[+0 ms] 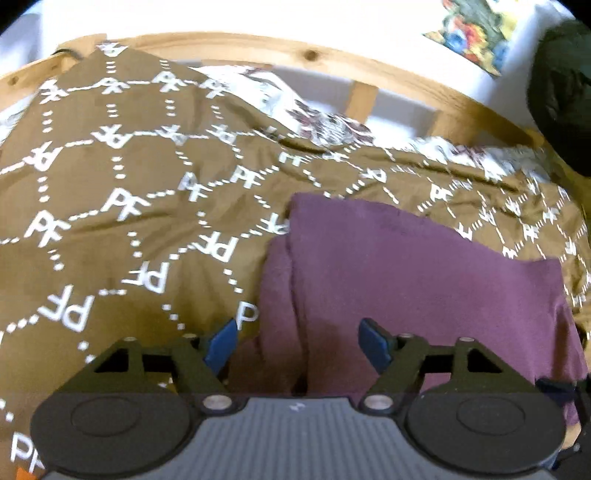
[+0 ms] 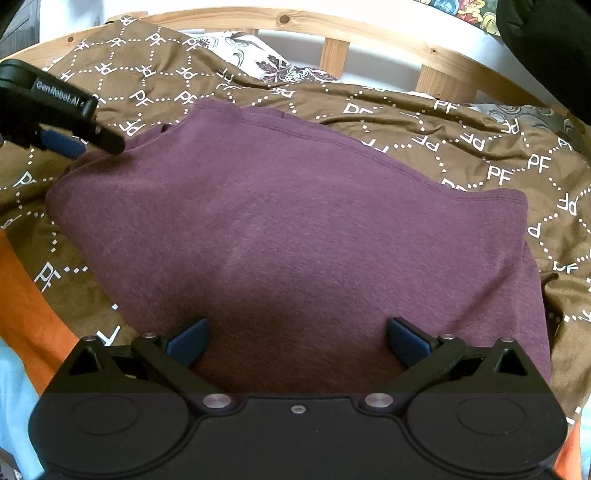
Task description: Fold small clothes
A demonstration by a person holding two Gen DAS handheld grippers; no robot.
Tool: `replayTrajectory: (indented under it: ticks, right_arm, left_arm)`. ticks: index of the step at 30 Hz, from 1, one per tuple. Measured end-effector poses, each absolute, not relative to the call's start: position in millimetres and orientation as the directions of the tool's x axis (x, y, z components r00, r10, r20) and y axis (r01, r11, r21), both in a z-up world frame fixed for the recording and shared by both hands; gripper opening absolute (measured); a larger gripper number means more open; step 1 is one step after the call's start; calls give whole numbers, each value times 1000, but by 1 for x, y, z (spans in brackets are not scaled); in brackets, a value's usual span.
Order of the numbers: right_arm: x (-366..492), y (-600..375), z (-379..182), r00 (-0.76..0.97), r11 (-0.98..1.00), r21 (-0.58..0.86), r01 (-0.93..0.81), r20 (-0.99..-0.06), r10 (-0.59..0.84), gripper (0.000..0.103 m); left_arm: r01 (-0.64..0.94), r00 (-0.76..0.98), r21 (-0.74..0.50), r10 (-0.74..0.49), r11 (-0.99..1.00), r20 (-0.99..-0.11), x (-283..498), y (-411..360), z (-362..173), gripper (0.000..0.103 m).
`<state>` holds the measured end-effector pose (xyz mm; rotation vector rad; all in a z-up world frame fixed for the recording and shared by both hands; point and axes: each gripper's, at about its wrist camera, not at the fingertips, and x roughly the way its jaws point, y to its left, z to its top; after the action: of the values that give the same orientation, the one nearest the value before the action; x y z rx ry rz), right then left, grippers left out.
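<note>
Brown bedspread [image 2: 461, 147] with white dotted lines and "PF" lettering covers the whole bed, wrinkled and running up to a pale wooden headboard [image 2: 332, 48] with slats and knots, a white wall behind it. A floral pillow [image 2: 273, 66] peeks out between spread and headboard. On the spread, toward the near edge of the bed, lies the purple garment [image 2: 288, 221], folded into a broad, roughly rectangular pad with a stitched hem along its far side.

From the right wrist view, an orange strip [image 2: 26, 314] and light blue fabric [image 2: 11, 406] show at the near left edge of the bed, and the left gripper [image 2: 99, 142] reaches in from the left, its tip at the garment's far left corner. The left wrist view alone shows a colourful picture [image 1: 476, 33] on the wall.

The left gripper [image 1: 297, 343] has its blue pads [image 1: 221, 343] spread apart above the garment's left edge, gripping nothing. The right gripper [image 2: 295, 343] likewise stands wide apart over the near edge.
</note>
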<state>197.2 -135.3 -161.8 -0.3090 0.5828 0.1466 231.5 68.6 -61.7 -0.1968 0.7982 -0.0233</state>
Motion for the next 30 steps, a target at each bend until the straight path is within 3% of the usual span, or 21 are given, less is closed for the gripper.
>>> replayTrajectory:
  ticks: [2, 4, 8, 11, 13, 22, 30]
  right_arm:
    - [197, -136, -161, 826, 944, -245, -223, -562, 49, 102]
    - [197, -136, -162, 826, 944, -243, -223, -562, 50, 102]
    - [196, -138, -160, 827, 949, -231, -216, -559, 53, 102]
    - [195, -144, -154, 836, 962, -197, -190, -547, 53, 102]
    - [193, -153, -148, 846, 974, -157, -161, -531, 54, 102]
    - [180, -216, -121, 879, 996, 91, -7, -474, 50, 102]
    - [151, -266, -94, 933, 978, 159, 138, -353, -74, 103]
  left_arm:
    - [-41, 664, -184, -111, 982, -739, 238, 67, -68, 75]
    - [-42, 633, -190, -121, 981, -764, 241, 68, -74, 65]
    - [-65, 611, -239, -151, 969, -777, 240, 75, -76, 56]
    - [-84, 601, -262, -161, 961, -783, 238, 79, -75, 37]
    - [-86, 607, -279, -172, 956, -776, 232, 78, -70, 18]
    - [32, 675, -200, -169, 979, -719, 220, 16, -10, 11]
    - [167, 689, -108, -195, 980, -698, 212, -86, 31, 11]
